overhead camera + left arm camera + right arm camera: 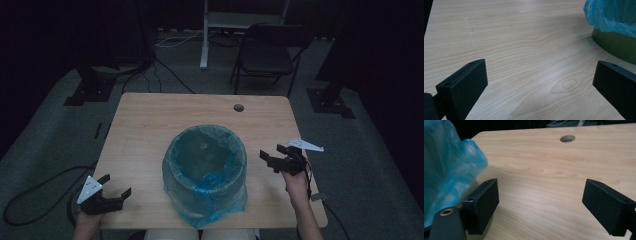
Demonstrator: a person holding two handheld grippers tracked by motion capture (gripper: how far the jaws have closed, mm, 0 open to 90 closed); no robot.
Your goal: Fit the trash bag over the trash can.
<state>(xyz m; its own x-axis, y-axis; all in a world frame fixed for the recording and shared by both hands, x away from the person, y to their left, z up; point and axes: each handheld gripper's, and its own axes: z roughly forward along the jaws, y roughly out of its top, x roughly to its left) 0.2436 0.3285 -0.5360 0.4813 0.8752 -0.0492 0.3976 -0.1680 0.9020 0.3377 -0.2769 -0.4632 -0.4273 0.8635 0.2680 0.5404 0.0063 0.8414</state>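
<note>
Left gripper [116, 189] near-left, jaws wide, empty. Right gripper [274, 156] wide, empty, closer to bag-lined bin [205, 170]; blue bag [446, 167] just left of it.

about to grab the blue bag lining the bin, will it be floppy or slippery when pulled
The blue bag looks thin and crinkled, so probably floppy and light. Its glossy film may slip between flat jaws. It drapes loosely over the bin, so a pull would likely lift it free, perhaps nudging the bin.
</note>
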